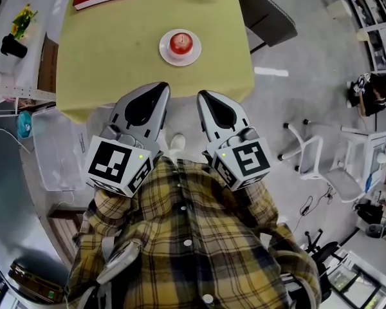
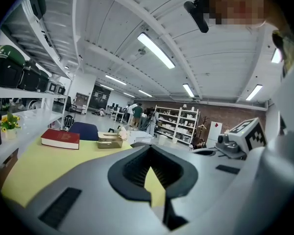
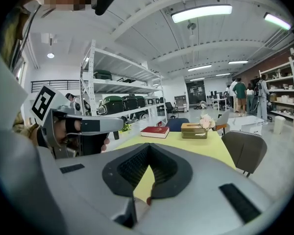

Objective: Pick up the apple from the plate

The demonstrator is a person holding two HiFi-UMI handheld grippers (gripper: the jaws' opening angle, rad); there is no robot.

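At the near edge of the bench (image 1: pixel 116 50), beware of pushing the left gripper (image 1: pixel 159 89) and right gripper (image 1: pixel 204 96), both pressed together and empty, into the apple (image 1: pixel 181 43) sitting on the plate (image 1: pixel 165 51) further in, probably rolling it off unless spread first.

- Apple (image 1: pixel 181 43): red, round, glossy (pale glint on top); sits whole in the middle of the plate.
- Plate (image 1: pixel 165 53): white, round, small; lies flat on the yellow-green table (image 1: pixel 116 56), toward its right half.
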